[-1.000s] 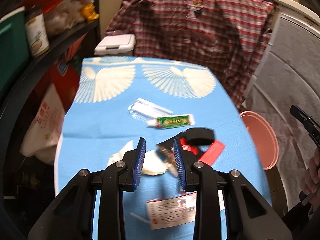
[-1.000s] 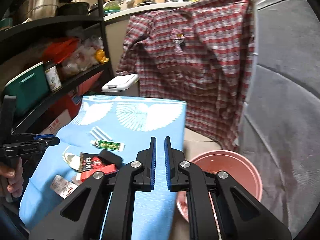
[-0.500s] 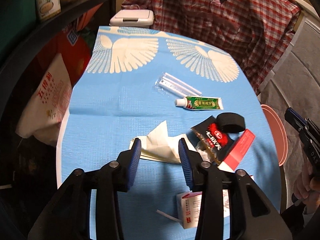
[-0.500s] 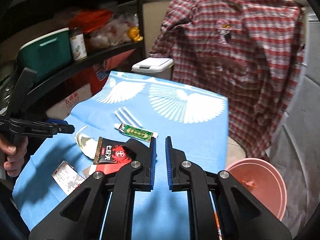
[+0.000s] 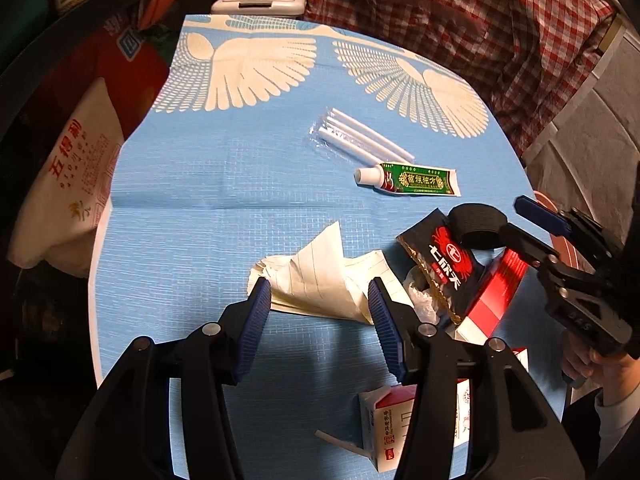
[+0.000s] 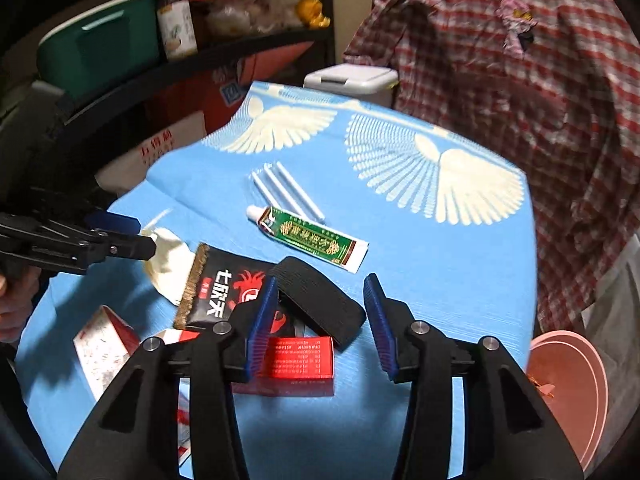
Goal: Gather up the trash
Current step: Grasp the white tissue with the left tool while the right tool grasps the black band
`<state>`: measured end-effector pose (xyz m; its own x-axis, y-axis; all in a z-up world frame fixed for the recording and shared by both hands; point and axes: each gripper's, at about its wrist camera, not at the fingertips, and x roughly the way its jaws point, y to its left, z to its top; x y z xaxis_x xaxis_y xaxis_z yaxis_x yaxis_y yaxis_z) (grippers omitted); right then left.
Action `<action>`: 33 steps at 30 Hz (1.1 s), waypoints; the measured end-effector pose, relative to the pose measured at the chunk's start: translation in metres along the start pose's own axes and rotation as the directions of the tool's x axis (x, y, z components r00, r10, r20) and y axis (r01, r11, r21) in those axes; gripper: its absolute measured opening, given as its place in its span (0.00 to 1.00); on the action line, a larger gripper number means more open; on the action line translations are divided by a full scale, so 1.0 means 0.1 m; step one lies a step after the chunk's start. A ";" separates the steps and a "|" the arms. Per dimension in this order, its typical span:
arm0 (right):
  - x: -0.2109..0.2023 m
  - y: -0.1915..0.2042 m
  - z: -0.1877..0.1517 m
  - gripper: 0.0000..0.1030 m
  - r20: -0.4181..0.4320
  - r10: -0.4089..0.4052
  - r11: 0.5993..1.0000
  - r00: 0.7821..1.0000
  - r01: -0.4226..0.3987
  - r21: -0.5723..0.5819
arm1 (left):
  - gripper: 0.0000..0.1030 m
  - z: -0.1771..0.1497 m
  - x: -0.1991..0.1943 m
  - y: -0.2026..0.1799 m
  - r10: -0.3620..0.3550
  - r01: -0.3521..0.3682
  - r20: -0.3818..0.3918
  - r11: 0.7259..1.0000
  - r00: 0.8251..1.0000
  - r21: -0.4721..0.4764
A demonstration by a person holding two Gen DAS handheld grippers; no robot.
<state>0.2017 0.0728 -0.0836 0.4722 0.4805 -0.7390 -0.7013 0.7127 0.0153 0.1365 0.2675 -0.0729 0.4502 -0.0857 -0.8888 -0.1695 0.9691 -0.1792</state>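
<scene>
So on the blue cloth the leftmost bit of trash is the crumpled lined paper, and the left gripper is hanging right over its near edge, jaws opening, paper showing between them but the pads not pressing on it. That stuff looks feather-light and soft, so it'll probably just squash; pinching the bunched-up middle seems safer than a loose corner that could tear or slip out.

Next over is the black foil packet, likely slick and crinkly, lying partly over the red box, which looks like stiff card and easy to grab by its long sides. The black band sits in front of the right gripper, whose jaws are opening too, empty. Band looks soft and squashy, best pinched across its width.

Pink bucket is off the right edge, below the table.
</scene>
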 end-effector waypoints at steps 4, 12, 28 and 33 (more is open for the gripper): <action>0.11 0.01 0.00 0.44 -0.029 0.005 1.000 1.000 -0.005 -0.016 | 0.42 0.00 0.04 -0.02 0.004 -0.004 -0.009 1.000 1.000 0.012; 0.11 0.02 0.00 0.07 -0.039 -0.008 0.999 0.999 0.007 -0.038 | 0.08 0.03 0.02 -0.03 0.021 -0.021 -0.007 1.000 1.000 0.013; -0.30 -0.07 0.07 0.01 0.055 -0.055 0.998 0.997 0.053 0.026 | 0.00 0.03 -0.38 0.03 0.067 -0.064 0.100 0.997 0.993 -0.031; -0.52 -0.08 0.08 0.01 0.088 -0.062 0.997 0.994 0.058 0.047 | 0.00 0.00 -0.50 -0.02 0.074 -0.070 0.130 0.997 0.989 -0.035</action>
<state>0.1870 0.0463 -0.0403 0.5601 0.4780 -0.6766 -0.6466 0.7628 0.0037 0.1148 0.2698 -0.0283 0.5469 0.0167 -0.8371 -0.2308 0.9641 -0.1316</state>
